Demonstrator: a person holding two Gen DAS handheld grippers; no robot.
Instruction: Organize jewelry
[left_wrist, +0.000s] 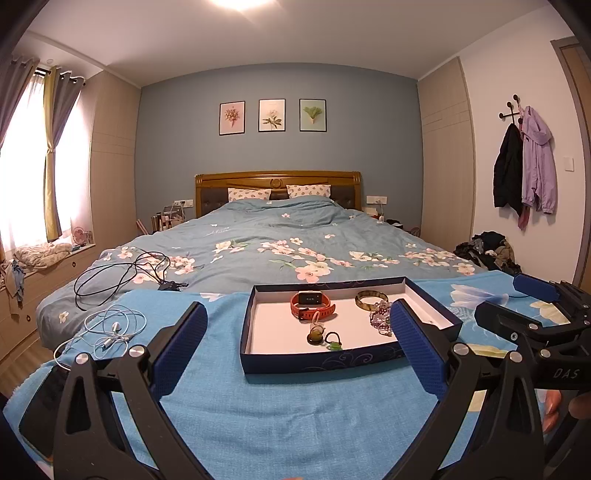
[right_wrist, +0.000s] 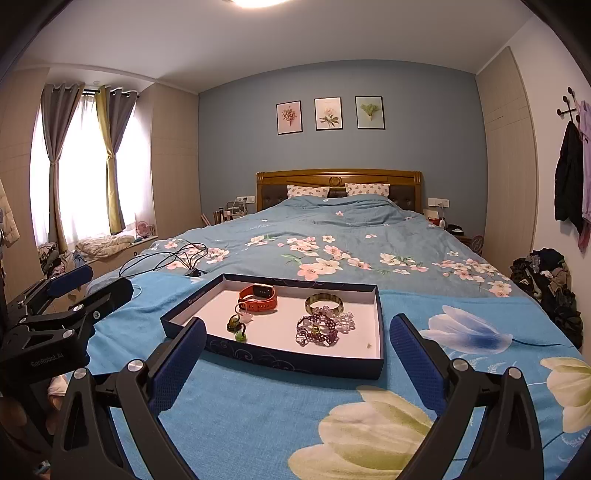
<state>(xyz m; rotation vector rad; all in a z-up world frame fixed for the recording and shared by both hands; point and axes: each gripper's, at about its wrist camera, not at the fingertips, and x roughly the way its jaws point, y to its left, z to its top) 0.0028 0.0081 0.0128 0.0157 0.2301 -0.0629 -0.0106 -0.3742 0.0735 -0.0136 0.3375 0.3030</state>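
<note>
A shallow dark blue box (left_wrist: 317, 363) (right_wrist: 184, 301) with a white floor lies on the blue cloth at the foot of the bed. Inside it are an orange watch (left_wrist: 312, 304) (right_wrist: 258, 295), a brown-green bangle (left_wrist: 371, 298) (right_wrist: 323, 302), purple bead bracelets (left_wrist: 380, 317) (right_wrist: 319, 328) and small green hair ties (left_wrist: 321, 338) (right_wrist: 236, 326). My left gripper (left_wrist: 297, 349) is open, just short of the box's near wall, nothing between its fingers. My right gripper (right_wrist: 297, 360) is open too, in front of the box, empty. Each gripper shows at the edge of the other's view.
White earphones (left_wrist: 110, 330) and a dark phone (left_wrist: 44, 406) lie on the cloth left of the box. Black cables (left_wrist: 122, 275) (right_wrist: 177, 258) sprawl on the flowered quilt beyond. Clothes are piled on the floor at the right (right_wrist: 546, 280). A hand (left_wrist: 554, 406) holds the right gripper.
</note>
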